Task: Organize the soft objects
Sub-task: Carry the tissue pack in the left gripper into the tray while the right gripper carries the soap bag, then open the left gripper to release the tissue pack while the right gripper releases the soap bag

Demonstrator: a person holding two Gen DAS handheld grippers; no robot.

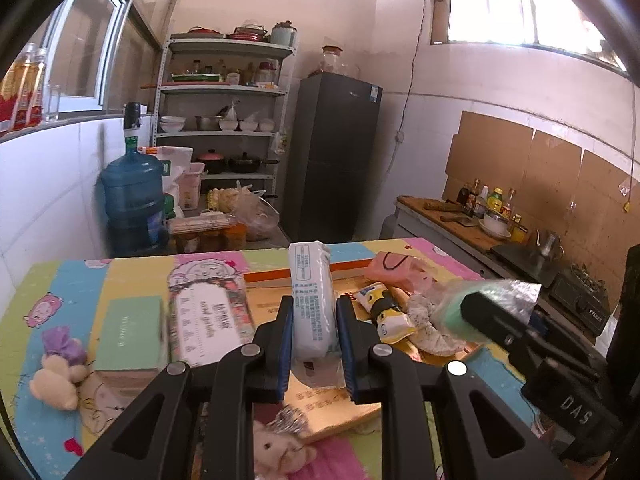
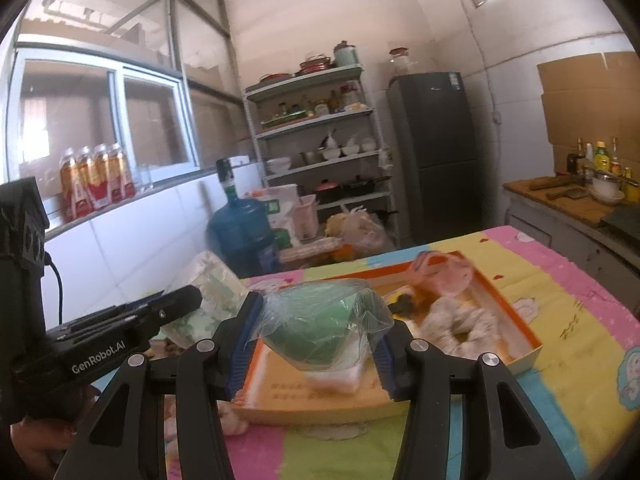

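Left wrist view: my left tool (image 1: pixel 314 344) is clamped on a white wrapped roll (image 1: pixel 311 300), gripped low on its length, with the upper part standing free above the surface (image 1: pixel 60 280). I judge it light and squashy under slippery film, so a mid-body hold should serve better than the loose ends. Beyond it, the orange-rimmed box (image 1: pixel 280 276) holds a yellow pouch (image 1: pixel 386 312) and a pink soft item (image 1: pixel 394 266). In the right wrist view my right tool (image 2: pixel 316 336) holds a green bundle in clear wrap (image 2: pixel 316 328) at medium width, above the near end of the box (image 2: pixel 516 312). The wrap crinkles loosely; I judge the contents soft and light. The bundle hides the near part of the box floor. The items in the box are blurred and hard to identify.
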